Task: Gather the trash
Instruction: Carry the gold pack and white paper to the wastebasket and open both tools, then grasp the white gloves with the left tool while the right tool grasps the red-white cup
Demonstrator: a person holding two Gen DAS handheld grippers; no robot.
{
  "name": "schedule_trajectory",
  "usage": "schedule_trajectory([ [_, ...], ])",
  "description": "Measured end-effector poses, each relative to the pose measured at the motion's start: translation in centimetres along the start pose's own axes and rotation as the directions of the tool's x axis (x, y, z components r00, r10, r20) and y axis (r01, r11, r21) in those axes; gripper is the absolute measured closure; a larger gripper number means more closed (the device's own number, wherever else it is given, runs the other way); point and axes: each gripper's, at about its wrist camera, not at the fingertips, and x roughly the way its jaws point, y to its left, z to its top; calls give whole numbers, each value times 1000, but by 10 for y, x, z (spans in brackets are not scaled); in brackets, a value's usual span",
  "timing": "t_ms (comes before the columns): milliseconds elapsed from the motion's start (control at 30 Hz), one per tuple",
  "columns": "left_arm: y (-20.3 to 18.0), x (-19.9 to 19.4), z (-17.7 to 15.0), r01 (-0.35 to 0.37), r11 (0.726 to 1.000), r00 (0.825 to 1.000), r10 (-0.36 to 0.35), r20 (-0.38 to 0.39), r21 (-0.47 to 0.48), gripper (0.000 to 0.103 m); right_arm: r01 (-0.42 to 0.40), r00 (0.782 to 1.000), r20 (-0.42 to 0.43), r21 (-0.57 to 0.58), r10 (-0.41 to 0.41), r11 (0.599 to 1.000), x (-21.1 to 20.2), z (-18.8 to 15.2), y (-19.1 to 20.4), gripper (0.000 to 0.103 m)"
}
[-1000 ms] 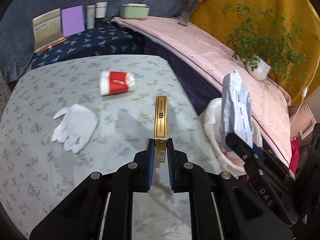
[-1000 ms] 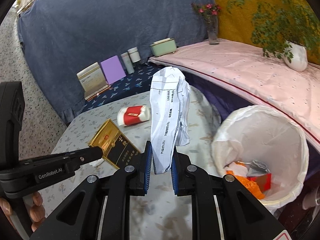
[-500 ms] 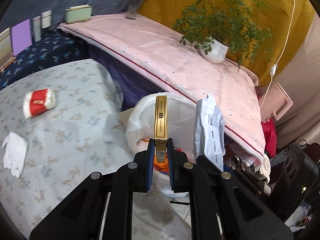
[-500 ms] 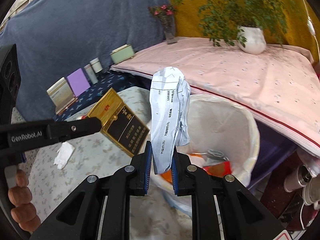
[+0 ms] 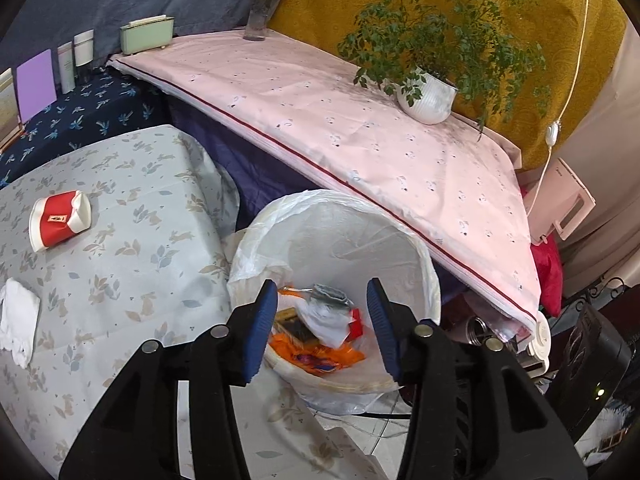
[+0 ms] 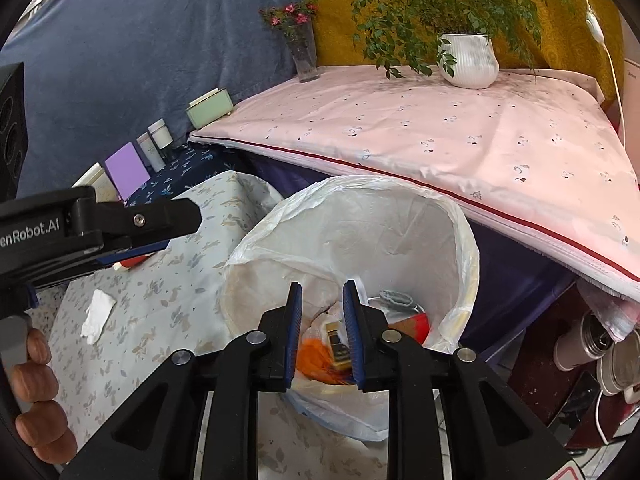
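Both grippers hang over the trash bin (image 5: 400, 240). The left gripper (image 5: 323, 300) and right gripper (image 6: 322, 300) are opening, fingers holding nothing.

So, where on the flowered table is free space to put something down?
The flowered table is bare between the crushed red cup and the bin, and below the cup, right of the white tissue. The pink-covered shelf is bare left of the potted plant. The bin is crowded.
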Motion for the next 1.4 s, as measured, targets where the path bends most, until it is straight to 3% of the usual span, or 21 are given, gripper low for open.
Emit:
schedule_trajectory([
  [333, 27, -11, -7, -67, 997, 998, 67, 13, -35, 51, -14, 1000, 20, -16, 14, 1000, -7, 3, 16, 67],
  [667, 73, -35, -18, -161, 981, 985, 166, 46, -105, 32, -60, 998, 22, -83, 62, 995, -8, 6, 57, 62],
  [1167, 160, -73, -41, -316, 921, 941, 335, 48, -227, 23, -133, 991, -33, -166, 129, 977, 8, 0, 136, 59],
  [1400, 198, -83, -51, -387, 885, 912, 408, 31, -260, 18, -165, 986, -64, -210, 155, 964, 21, -7, 173, 56],
])
